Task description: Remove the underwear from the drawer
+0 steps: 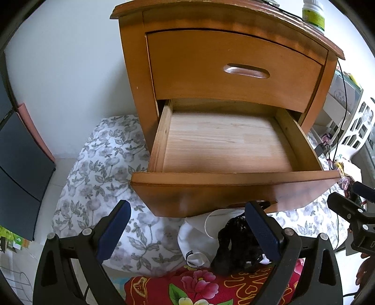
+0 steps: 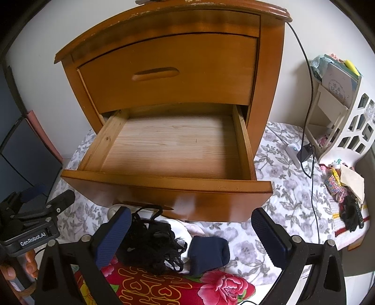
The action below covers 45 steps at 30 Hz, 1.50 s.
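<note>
The lower drawer [image 1: 225, 180] [image 2: 164, 183] of a wooden nightstand is pulled out, and only its bare pale bottom shows inside. Below its front, on the bedding, lie black lace underwear [image 1: 236, 244] [image 2: 152, 241], a white garment [image 1: 196, 237] [image 2: 180, 226] and a folded navy piece [image 2: 208, 253]. My left gripper [image 1: 187, 234] is open above this pile, with the black lace beside its right finger. My right gripper [image 2: 192, 237] is open too, straddling the black lace and the navy piece. Neither gripper holds anything.
The upper drawer [image 1: 234, 70] [image 2: 168, 70] is closed. A white bottle [image 1: 313, 15] stands on the nightstand top. A red floral cloth [image 2: 178, 288] lies nearest me on the grey floral bedding [image 1: 93, 176]. At right are a white rack [image 2: 346, 117], a black cable [image 2: 311, 93] and small clutter [image 2: 344, 187].
</note>
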Tool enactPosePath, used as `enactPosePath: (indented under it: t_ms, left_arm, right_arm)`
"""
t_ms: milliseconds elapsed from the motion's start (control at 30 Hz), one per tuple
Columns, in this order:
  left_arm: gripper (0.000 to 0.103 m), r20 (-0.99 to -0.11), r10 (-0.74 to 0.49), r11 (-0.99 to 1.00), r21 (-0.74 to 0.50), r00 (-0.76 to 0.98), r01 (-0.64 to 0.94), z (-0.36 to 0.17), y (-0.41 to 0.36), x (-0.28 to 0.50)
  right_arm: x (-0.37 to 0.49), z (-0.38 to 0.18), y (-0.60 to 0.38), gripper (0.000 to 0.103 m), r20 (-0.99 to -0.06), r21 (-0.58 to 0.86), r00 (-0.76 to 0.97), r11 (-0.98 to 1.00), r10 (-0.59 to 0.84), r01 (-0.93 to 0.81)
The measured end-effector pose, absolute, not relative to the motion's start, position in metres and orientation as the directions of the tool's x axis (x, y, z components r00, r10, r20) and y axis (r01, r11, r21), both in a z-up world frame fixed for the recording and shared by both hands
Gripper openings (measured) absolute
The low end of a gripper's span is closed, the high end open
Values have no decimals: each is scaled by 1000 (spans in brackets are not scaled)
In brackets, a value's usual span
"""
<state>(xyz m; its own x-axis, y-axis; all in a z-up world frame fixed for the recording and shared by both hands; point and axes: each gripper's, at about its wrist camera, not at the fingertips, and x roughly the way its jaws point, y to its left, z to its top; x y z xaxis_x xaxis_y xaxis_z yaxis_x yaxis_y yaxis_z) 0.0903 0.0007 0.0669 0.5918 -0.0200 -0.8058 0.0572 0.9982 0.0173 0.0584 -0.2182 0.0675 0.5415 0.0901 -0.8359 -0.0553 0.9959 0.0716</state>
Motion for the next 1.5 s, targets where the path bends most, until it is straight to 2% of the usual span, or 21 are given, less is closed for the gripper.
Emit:
enactPosePath:
  t_ms: [1500]
  left_arm:
    - [98,-810,28,996,70,585,49,76,-3,84]
  right_arm:
    - [53,78,-218,103,-827,68,555,996,88,-58]
